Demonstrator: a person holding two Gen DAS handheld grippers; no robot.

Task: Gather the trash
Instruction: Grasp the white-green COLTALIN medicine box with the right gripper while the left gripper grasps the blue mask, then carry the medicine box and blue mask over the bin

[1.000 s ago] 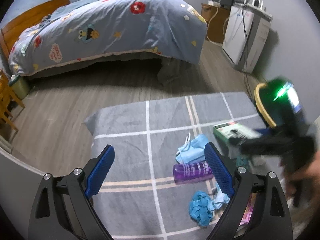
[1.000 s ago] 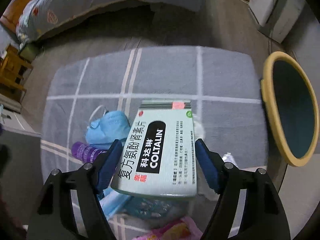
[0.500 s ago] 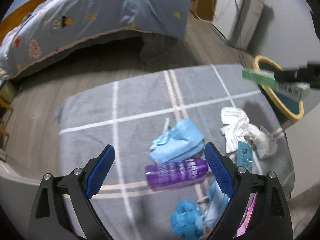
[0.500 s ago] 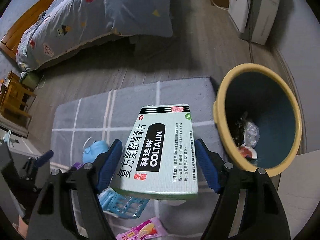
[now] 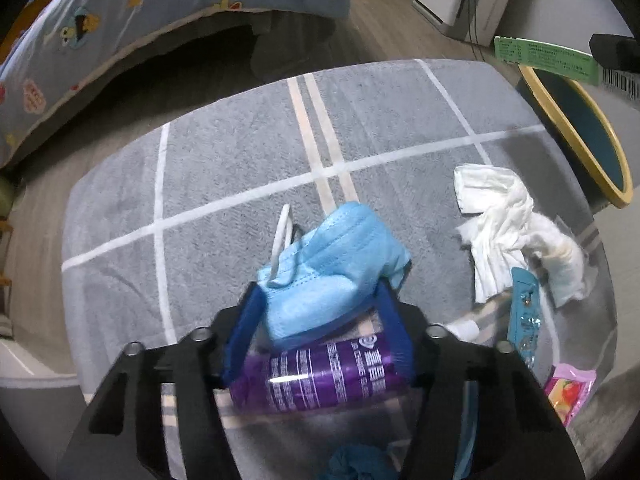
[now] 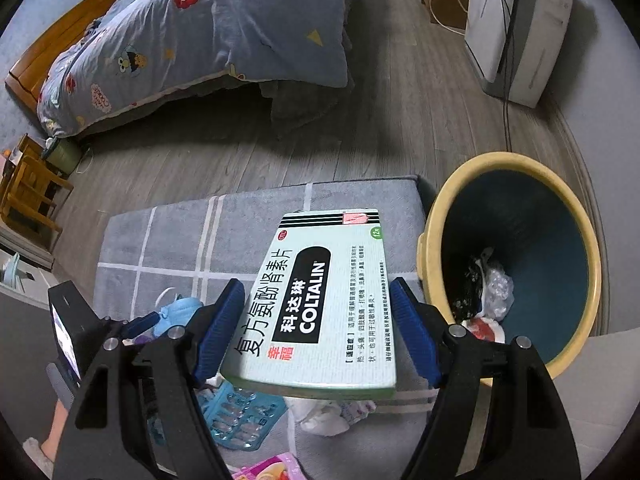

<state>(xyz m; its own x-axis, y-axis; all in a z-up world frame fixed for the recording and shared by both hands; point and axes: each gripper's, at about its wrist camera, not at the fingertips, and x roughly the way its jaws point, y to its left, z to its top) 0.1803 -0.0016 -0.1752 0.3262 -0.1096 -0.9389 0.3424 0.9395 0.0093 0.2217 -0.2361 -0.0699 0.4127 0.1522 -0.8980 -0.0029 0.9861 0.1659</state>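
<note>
My right gripper (image 6: pixel 318 328) is shut on a pale green medicine box (image 6: pixel 320 300) and holds it just left of the yellow-rimmed bin (image 6: pixel 576 240), which has trash at its bottom. The box also shows in the left wrist view (image 5: pixel 544 58) above the bin's rim (image 5: pixel 576 132). My left gripper (image 5: pixel 320 332) has closed in around a blue face mask (image 5: pixel 332 272) lying over a purple bottle (image 5: pixel 324 376) on the grey rug (image 5: pixel 240 160); the pads touch the mask's sides.
A white crumpled tissue (image 5: pixel 508 232), a blue blister pack (image 5: pixel 524 312) and a pink wrapper (image 5: pixel 568 392) lie on the rug's right side. A bed (image 6: pixel 192 40) stands behind, a white appliance (image 6: pixel 516 28) at the back right, wooden chairs (image 6: pixel 28 192) at the left.
My left gripper dropped toward the rug and narrowed from wide open onto the blue mask. My right gripper carried the box closer to the bin.
</note>
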